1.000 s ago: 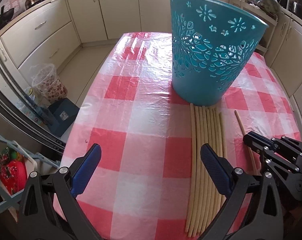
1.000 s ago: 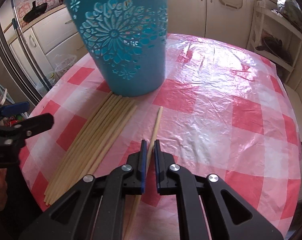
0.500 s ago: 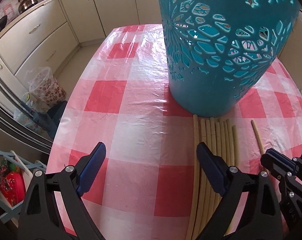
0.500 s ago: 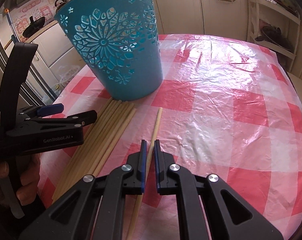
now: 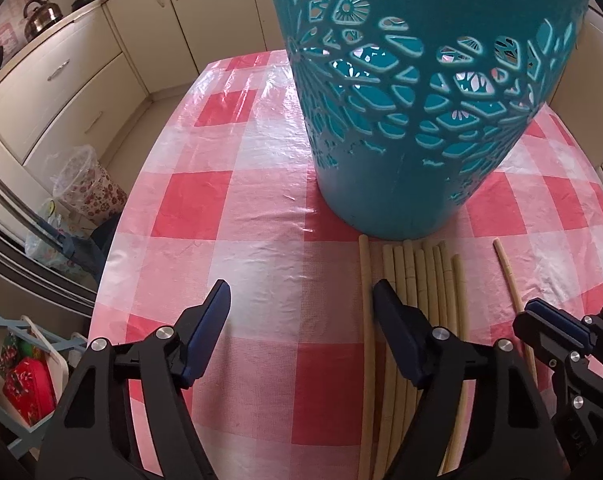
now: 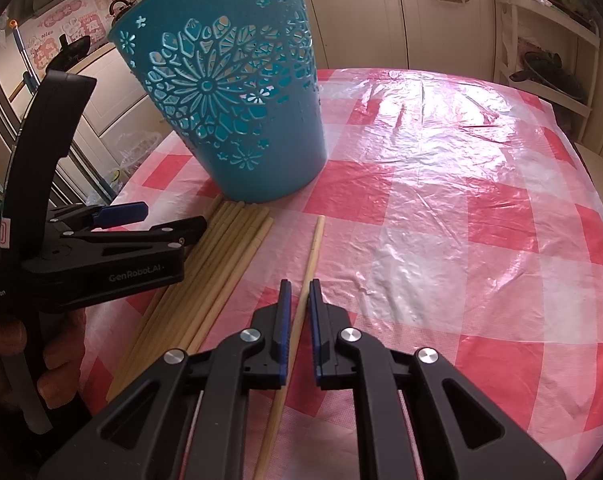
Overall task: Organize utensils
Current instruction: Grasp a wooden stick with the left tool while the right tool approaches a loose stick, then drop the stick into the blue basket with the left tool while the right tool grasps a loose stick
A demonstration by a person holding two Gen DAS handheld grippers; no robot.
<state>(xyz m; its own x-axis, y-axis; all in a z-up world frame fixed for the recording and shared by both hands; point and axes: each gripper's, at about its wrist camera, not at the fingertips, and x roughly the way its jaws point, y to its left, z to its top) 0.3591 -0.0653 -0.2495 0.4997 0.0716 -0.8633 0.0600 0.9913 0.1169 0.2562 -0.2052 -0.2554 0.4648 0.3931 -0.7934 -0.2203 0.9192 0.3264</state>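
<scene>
Item: single chopstick [image 6: 310,250], pale round wood, slender and slightly tapered; lies flat on the tablecloth, apart from the bundle and to its right, far tip near the basket foot; right gripper [image 6: 299,304] has its blue pads nearly shut around the stick's middle, though whether they press on it cannot be told.

Bundle of chopsticks [image 5: 417,280]: same pale wood, laid side by side, far ends just beside the basket base.

Left gripper [image 5: 301,308]: jaws wide and lately narrowing, nothing between the pads but cloth; its right finger [image 5: 393,320] lies over the bundle's left edge.

Basket [image 6: 237,112]: teal plastic, tapered round, floral cut-outs through the wall, upright on the table.

Tablecloth [image 6: 461,208]: red-and-white check under crinkled glossy clear film.

Step in hand, as judged: pick-up of the lone stick, not yet lifted; next move calls for a firm pinch, a lift clear of the film, tilting upright, and release over the basket rim; the slick film may let the stick roll.
</scene>
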